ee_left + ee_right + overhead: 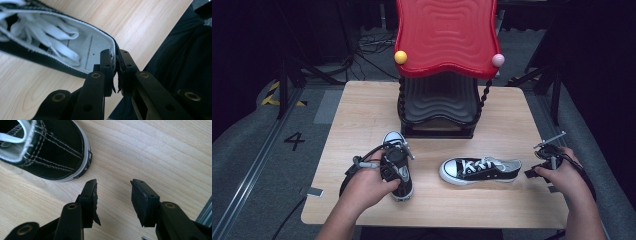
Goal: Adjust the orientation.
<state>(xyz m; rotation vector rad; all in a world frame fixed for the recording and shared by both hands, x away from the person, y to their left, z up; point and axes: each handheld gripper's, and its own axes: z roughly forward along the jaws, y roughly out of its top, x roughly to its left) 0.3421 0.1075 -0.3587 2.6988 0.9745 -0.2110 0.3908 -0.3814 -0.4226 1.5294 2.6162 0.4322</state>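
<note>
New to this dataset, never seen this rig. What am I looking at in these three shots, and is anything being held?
No robot arm here: a person holds a hand-operated two-jaw gripper in each hand at a wooden table.

The high view comes from a fixed camera above the person's side, looking forward and down. The other two come from cameras riding on each gripper, looking along its black jaws.

On the table lie two black canvas sneakers with white laces, and at the far edge stands a red and black wavy shoe rack.

The left gripper is shut on the heel collar of the left sneaker: one jaw is inside the shoe, one outside.

The right gripper is open and holds nothing; it sits just short of the heel of the right sneaker, not touching it.
</note>
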